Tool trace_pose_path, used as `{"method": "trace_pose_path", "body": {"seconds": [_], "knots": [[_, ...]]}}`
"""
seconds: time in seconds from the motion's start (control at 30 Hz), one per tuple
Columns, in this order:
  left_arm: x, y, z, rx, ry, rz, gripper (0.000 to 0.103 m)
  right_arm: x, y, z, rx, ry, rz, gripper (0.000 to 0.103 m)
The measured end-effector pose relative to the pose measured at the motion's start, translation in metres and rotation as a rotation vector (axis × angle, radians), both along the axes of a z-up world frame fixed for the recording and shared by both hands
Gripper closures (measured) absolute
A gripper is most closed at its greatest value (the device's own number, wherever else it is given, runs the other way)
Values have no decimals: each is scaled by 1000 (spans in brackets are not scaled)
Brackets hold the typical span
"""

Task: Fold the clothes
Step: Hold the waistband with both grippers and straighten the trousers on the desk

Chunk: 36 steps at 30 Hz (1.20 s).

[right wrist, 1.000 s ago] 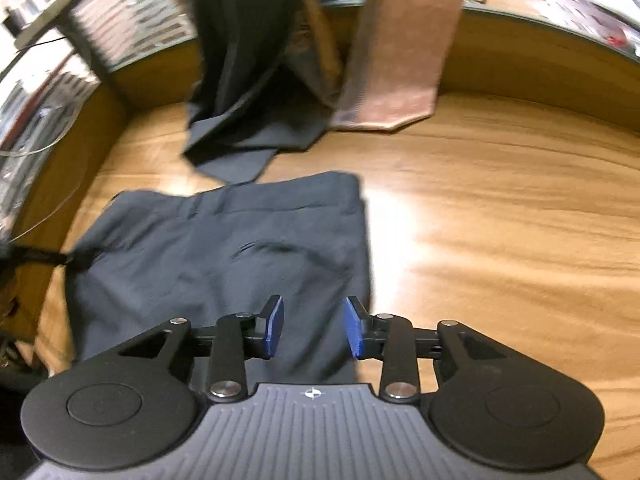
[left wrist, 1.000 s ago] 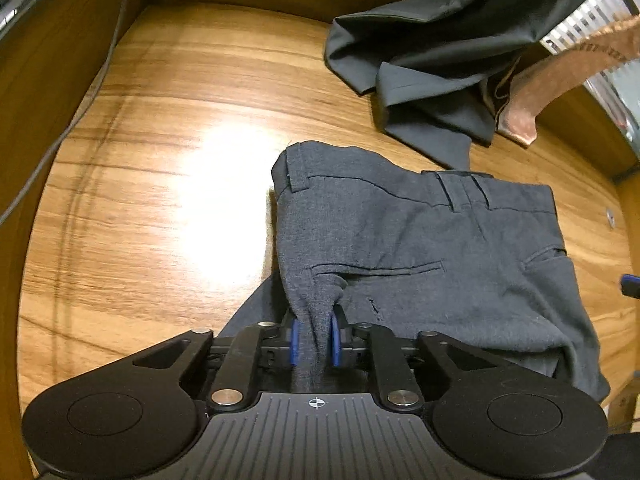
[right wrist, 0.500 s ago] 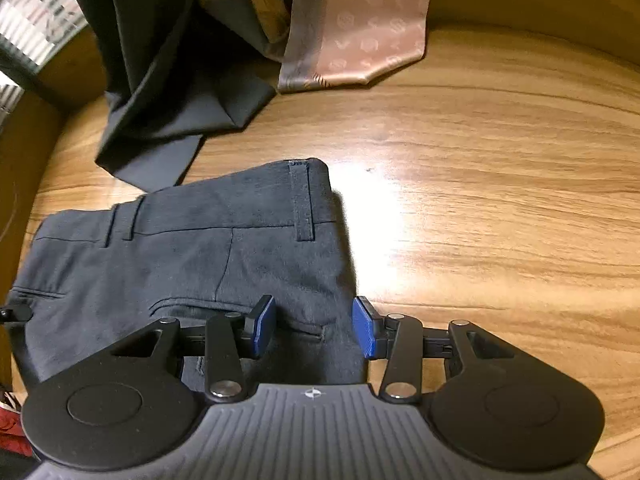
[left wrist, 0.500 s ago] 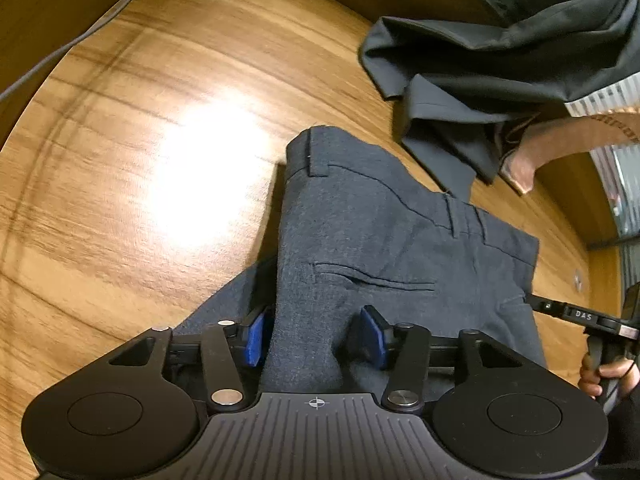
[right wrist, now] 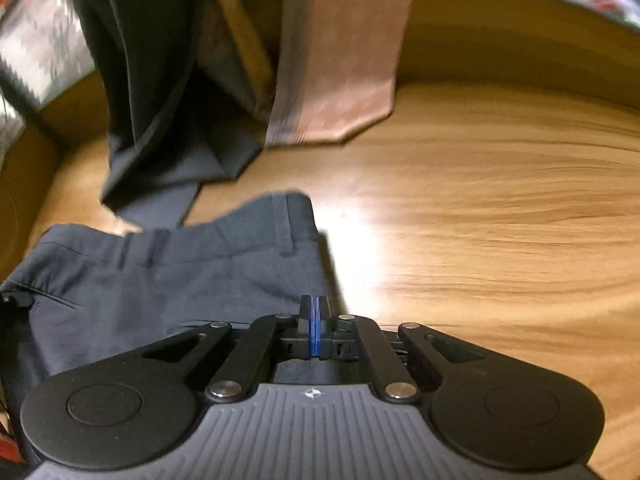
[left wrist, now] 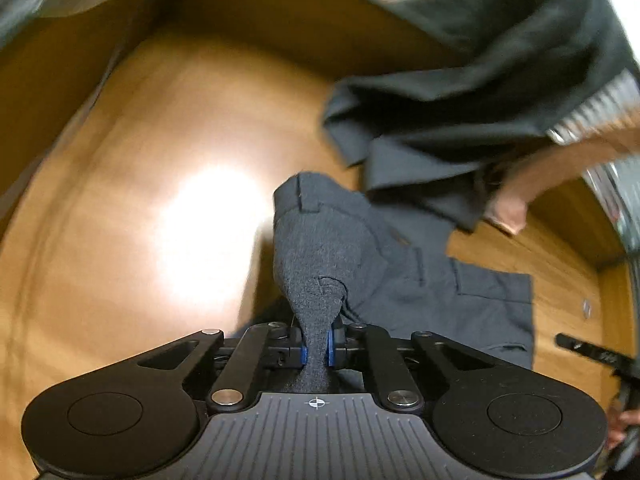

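Observation:
Grey trousers lie on the wooden table with the waistband away from me. My left gripper is shut on a bunched fold of their left side, and the cloth rises in a ridge from the pads. In the right wrist view the trousers spread to the left. My right gripper is shut, its pads pressed together at the trousers' right edge; the cloth between them barely shows. The right gripper also shows at the left wrist view's right edge.
A dark garment hangs onto the table beyond the trousers, also seen as dark cloth in the right wrist view. A pinkish-brown cloth strip hangs beside it. A raised wooden rim borders the table. Bare wood lies right of the trousers.
Half a second ago both grippers stood open over the trousers' edges. Both have since shut. The left one lifts a ridge of cloth; both views are blurred by motion.

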<state>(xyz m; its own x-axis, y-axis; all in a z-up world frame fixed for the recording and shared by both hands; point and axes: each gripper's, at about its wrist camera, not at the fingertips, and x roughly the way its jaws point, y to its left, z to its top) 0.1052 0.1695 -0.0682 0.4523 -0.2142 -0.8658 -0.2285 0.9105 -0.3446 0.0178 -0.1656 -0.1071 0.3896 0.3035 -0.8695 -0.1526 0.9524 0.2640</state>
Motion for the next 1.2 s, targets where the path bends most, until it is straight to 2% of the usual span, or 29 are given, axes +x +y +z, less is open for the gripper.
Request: {"method": "trace_pose_path", "body": {"seconds": [0.1, 0.23, 0.27, 0.33, 0.4, 0.47, 0.5, 0.67, 0.9, 0.97, 1.0, 1.07, 1.2], "knots": [[9, -15, 17, 67, -34, -54, 92, -16, -17, 17, 40, -13, -37, 103], [10, -22, 21, 122, -27, -57, 92, -26, -25, 11, 9, -9, 1, 96], [9, -23, 20, 127, -20, -46, 92, -25, -27, 7, 5, -4, 5, 82], [7, -23, 18, 136, -6, -24, 92, -20, -28, -4, 4, 7, 13, 69], [4, -24, 15, 145, 8, -2, 92, -10, -24, -16, -3, 20, 45, 67], [2, -25, 13, 154, 22, 20, 92, 1, -22, -28, -13, 30, 74, 53], [1, -25, 12, 158, 30, 31, 92, 8, -19, -34, -27, 34, 83, 52], [-2, -26, 6, 152, 38, 76, 92, 35, -5, -53, -61, 38, 132, 52], [-10, -15, -3, 108, 46, 125, 91, 50, 24, -61, -106, 27, 213, 54], [-12, -15, -6, 114, 48, 121, 91, 51, 28, -61, -100, 25, 219, 77], [-12, -15, -7, 120, 49, 115, 92, 50, 29, -61, -101, 22, 216, 81], [-11, -17, -5, 127, 38, 91, 92, 47, 27, -55, -92, 9, 201, 96], [-8, -18, 4, 122, -1, 61, 93, 34, 14, -33, -23, -17, 132, 100]]}}
